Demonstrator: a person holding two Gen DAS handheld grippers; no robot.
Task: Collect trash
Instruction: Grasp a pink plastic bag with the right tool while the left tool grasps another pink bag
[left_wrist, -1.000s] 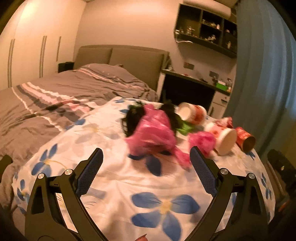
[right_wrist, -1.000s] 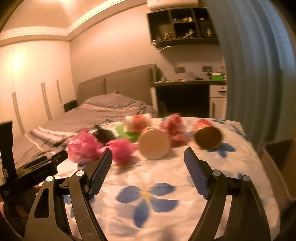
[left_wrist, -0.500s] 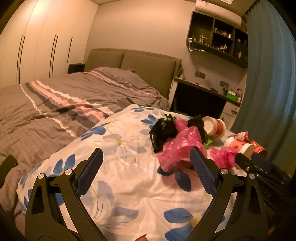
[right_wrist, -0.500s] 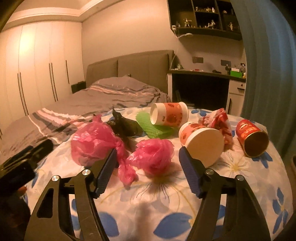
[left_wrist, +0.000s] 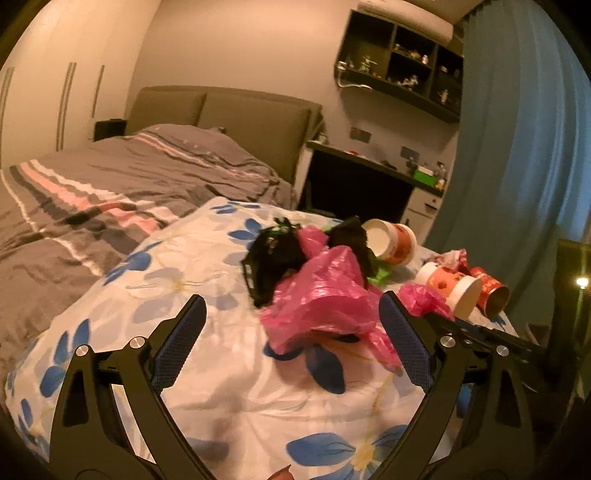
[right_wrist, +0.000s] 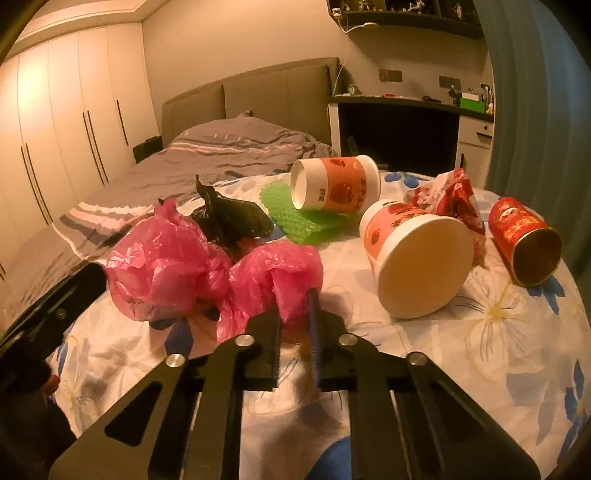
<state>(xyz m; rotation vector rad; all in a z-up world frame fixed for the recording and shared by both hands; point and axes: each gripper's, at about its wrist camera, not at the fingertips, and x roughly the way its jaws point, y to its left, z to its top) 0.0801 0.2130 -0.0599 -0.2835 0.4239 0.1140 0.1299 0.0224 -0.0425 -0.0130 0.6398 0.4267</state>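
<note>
Pink bag (right_wrist: 280, 275) pinched by right tongs (right_wrist: 295, 314); left tongs (left_wrist: 291, 347) spread wide.

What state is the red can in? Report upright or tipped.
Tipped. The red can lies on its side on the floral blanket, its open end facing the camera.
</note>
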